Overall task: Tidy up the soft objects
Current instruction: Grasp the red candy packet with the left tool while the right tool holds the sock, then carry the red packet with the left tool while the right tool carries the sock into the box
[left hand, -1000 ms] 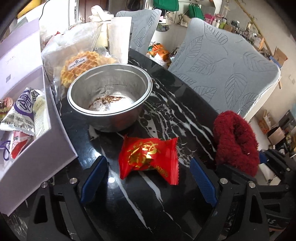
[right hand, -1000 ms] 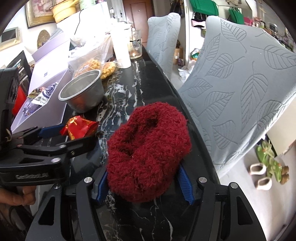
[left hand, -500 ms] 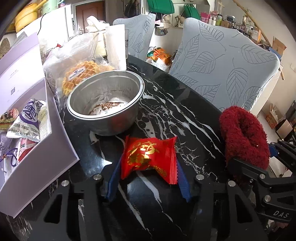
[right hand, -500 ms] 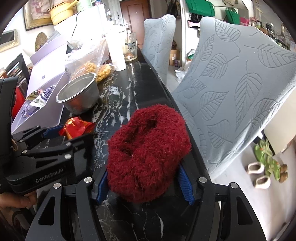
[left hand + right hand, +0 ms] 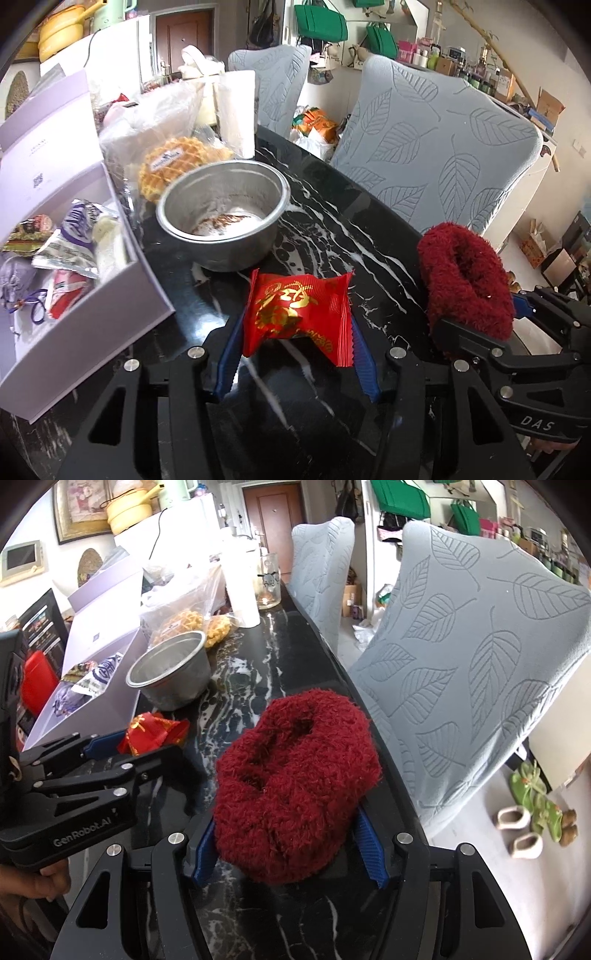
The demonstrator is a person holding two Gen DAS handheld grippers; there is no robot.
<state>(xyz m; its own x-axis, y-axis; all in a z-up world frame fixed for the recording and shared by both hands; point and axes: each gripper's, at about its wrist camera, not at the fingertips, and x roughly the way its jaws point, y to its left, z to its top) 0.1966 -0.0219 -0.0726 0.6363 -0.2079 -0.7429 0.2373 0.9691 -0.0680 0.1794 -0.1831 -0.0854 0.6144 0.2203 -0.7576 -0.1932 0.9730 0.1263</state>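
The left gripper pinches a red packet just in front of the steel bowl, its blue pads mostly hidden behind the wrapper. The right gripper squeezes a red fuzzy sock at the table's right edge; whether either item rests on the table is unclear. The open box at the left edge is cut off by the frame.

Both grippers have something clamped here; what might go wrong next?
1. The left gripper pinches the red snack packet near its rear edge only; the slick wrapper might slip on lifting.
2. The right gripper squeezes the fuzzy red slipper at the table edge; it may sag or drop floorward.
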